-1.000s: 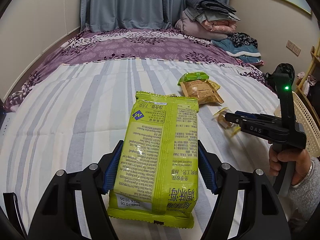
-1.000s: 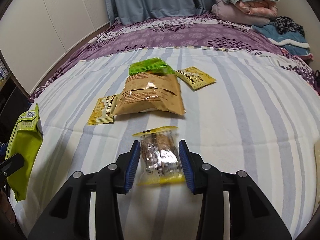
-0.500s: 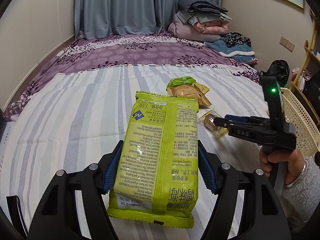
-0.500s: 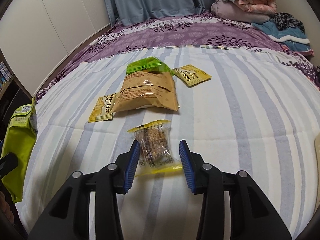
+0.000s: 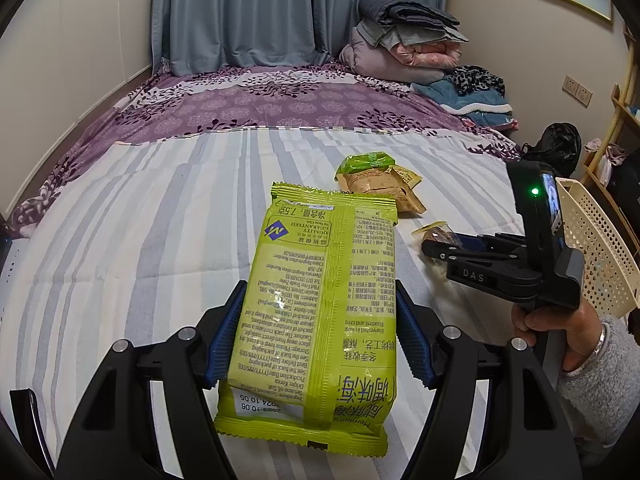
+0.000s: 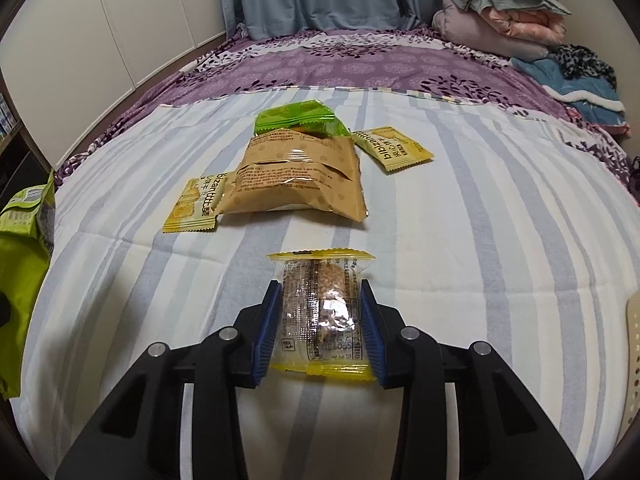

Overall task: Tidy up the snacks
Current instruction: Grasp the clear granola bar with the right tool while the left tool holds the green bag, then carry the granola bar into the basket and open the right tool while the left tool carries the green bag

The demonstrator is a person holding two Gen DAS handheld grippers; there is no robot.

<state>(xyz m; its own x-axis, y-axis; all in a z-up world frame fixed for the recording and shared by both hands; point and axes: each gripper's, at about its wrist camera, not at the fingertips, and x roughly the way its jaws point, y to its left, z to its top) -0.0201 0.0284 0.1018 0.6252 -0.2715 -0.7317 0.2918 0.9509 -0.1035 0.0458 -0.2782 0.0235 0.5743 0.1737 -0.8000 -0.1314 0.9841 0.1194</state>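
Currently left gripper clamping large lime-green foil snack bag; right gripper pinching small clear yellow-edged cereal bar packet above striped bedsheet. Brown paper pouch, two yellow sachets lying unsorted; cream perforated basket waiting.

The right tool now clamps its blue pads on the small clear snack packet with yellow sealed ends; half a second ago the packet lay loose and askew between wider jaws, so the jaws have just been closing on it, and it now sits straight between the pads. Seen from the left tool, the right tool stands nearer and larger, and the cream perforated plastic basket behind it shows more fully.
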